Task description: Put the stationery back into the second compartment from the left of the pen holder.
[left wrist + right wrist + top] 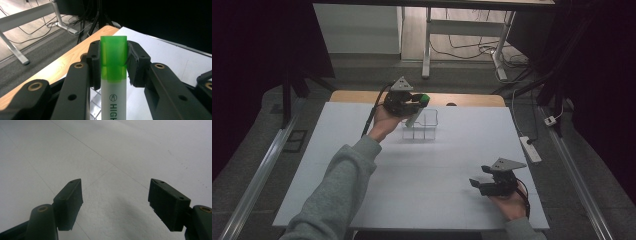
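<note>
The left tool (419, 102) pinches a highlighter (416, 116) by its green cap, and in the left gripper view the two black pads press against either side of that cap (113, 58), with the white barrel running down toward the camera and the start of black lettering showing on it. In the high view the left hand (384, 120) is held up over the far part of the desk (432, 170), and the highlighter hangs tilted from the tool, its green cap on top and its pale barrel slanting down and to the left toward a clear plastic organizer (421, 125) with several compartments. The lower end of the barrel lies over the organizer's left side; whether it sits inside a compartment or just above the rim cannot be told. The organizer stands on the white sheet that covers the desk, near the far edge, where a strip of bare wood (472, 99) shows. The right tool (479, 182) is held low over the near right part of the desk, well apart from the organizer. In the right gripper view its pads (71, 200) stand spread wide, with just the white desk surface between them.
</note>
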The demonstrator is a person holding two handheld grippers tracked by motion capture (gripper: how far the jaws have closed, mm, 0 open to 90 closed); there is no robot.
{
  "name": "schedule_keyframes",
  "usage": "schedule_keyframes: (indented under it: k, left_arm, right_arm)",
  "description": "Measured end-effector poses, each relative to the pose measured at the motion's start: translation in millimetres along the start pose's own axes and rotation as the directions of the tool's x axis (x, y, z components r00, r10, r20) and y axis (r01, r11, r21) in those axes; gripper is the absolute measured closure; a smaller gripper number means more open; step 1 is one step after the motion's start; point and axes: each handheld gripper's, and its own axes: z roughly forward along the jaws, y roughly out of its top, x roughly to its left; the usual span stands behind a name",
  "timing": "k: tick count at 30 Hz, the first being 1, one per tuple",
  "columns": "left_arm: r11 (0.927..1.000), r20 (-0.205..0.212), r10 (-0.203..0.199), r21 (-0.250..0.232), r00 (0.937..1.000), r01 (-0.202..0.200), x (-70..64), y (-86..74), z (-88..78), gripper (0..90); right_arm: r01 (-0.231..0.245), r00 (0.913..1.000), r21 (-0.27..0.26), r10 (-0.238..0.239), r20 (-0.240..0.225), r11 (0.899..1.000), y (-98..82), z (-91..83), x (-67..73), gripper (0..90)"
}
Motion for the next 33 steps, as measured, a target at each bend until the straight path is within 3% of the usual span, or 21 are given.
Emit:
schedule_keyframes:
  k: [10, 20, 33]
  left_arm:
    - [0.9998, -0.026, -0.016, -0.008, 0.9995, 0.016, 12.2, 4.7, 9.1, 66.2]
    - [0.9996, -0.054, -0.027, -0.007, 0.9982, 0.027, 21.3, 3.2, 30.5, 66.2]
    - [0.9988, -0.052, -0.041, -0.027, 0.9978, 0.040, 25.3, 5.3, 51.1, 66.1]
  right_arm:
    - [-0.003, 1.0000, -0.002, 0.003, 0.000, 1.000, -0.2, -0.3, -0.1, 27.9]
    - [-0.005, 1.0000, 0.000, 0.005, -0.001, 1.000, -0.4, -0.2, -0.1, 27.9]
    - [-0.005, 1.0000, 0.003, 0.005, -0.002, 1.000, -1.0, -0.1, -0.3, 27.9]
